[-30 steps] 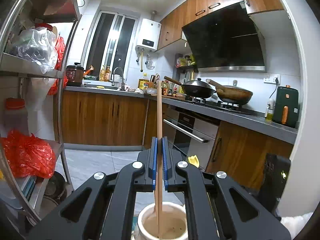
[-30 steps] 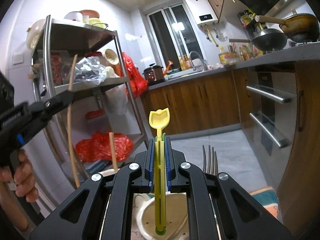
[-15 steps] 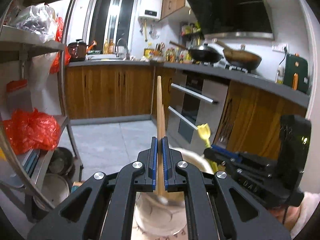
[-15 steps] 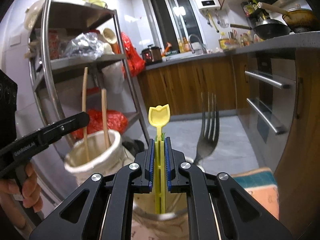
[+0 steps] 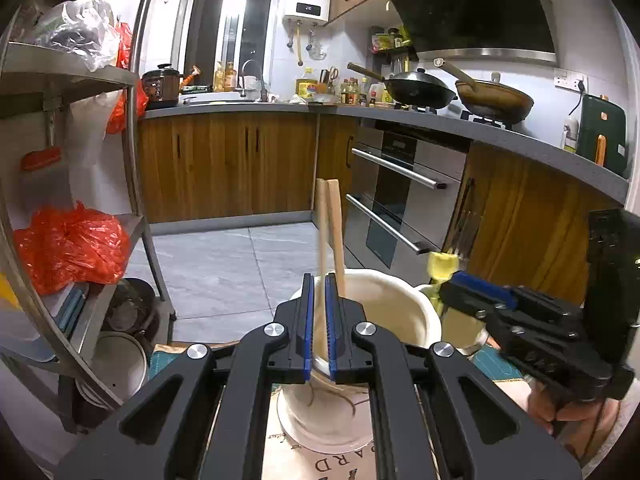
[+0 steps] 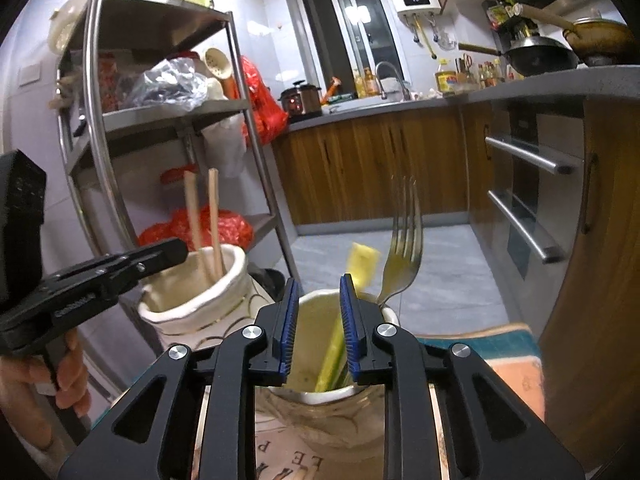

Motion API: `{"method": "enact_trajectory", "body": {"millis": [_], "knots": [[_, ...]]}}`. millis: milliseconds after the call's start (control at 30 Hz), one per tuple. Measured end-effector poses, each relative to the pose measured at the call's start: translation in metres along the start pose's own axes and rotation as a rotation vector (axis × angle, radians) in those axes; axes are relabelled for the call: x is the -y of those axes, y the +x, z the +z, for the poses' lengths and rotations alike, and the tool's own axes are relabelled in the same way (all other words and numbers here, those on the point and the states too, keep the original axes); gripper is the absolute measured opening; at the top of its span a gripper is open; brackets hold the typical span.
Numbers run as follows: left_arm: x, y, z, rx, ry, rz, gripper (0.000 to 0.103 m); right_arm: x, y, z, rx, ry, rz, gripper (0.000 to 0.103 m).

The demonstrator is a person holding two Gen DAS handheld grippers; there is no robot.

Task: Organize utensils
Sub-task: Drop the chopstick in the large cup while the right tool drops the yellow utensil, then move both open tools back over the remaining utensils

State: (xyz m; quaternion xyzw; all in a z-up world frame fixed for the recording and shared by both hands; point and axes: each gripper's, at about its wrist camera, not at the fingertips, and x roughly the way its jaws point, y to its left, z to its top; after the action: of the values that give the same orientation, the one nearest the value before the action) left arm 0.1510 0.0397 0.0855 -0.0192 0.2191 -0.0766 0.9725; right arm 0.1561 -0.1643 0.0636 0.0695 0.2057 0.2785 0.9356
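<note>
Left gripper (image 5: 319, 320), black with blue pads, is clamped on a pale wooden chopstick (image 5: 321, 236) that stands nearly upright, lower end down inside the cream ceramic utensil jar with a wavy rim (image 5: 384, 308) straight ahead of and below the jaws. A second wooden chopstick (image 5: 336, 236) leans in the same jar just right of the held one, tops almost touching, free of the pads. Right gripper (image 6: 319, 328), same black-and-blue build, has jaws opening; a yellow-green plastic utensil with a flat squarish head (image 6: 362, 266) sits between them, tilted toward the right pad, its stem down in a second pale ceramic cup (image 6: 320, 360) directly below the jaws; cannot tell if the stem touches that right pad, the left pad is clear of it. A metal fork (image 6: 404, 248) stands tines-up in that same cup, just right of the right jaw. The two containers stand side by side, touching or nearly, on a printed mat (image 5: 320, 464) with lettering. From the right gripper's side the left tool shows at far left, held by a bare hand (image 6: 60, 380), nose over the jar with both chopsticks. Beyond both grippers: steel rack (image 6: 160, 120) with red plastic bags (image 5: 68, 248), wooden kitchen cabinets (image 5: 224, 168), oven (image 5: 400, 200).
</note>
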Motion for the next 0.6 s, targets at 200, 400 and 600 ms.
{"method": "enact_trajectory", "body": {"millis": [200, 400, 600], "knots": [[-0.001, -0.013, -0.001, 0.009, 0.007, 0.006, 0.022, -0.002, -0.04, 0.002, 0.076, -0.021, -0.006, 0.043], [-0.001, -0.033, -0.01, 0.023, 0.016, 0.014, 0.067, -0.004, -0.08, 0.001, 0.12, -0.081, -0.063, 0.083], [-0.001, -0.057, -0.018, 0.051, 0.018, 0.03, 0.098, 0.003, -0.103, -0.007, 0.102, -0.092, -0.132, 0.098]]}}
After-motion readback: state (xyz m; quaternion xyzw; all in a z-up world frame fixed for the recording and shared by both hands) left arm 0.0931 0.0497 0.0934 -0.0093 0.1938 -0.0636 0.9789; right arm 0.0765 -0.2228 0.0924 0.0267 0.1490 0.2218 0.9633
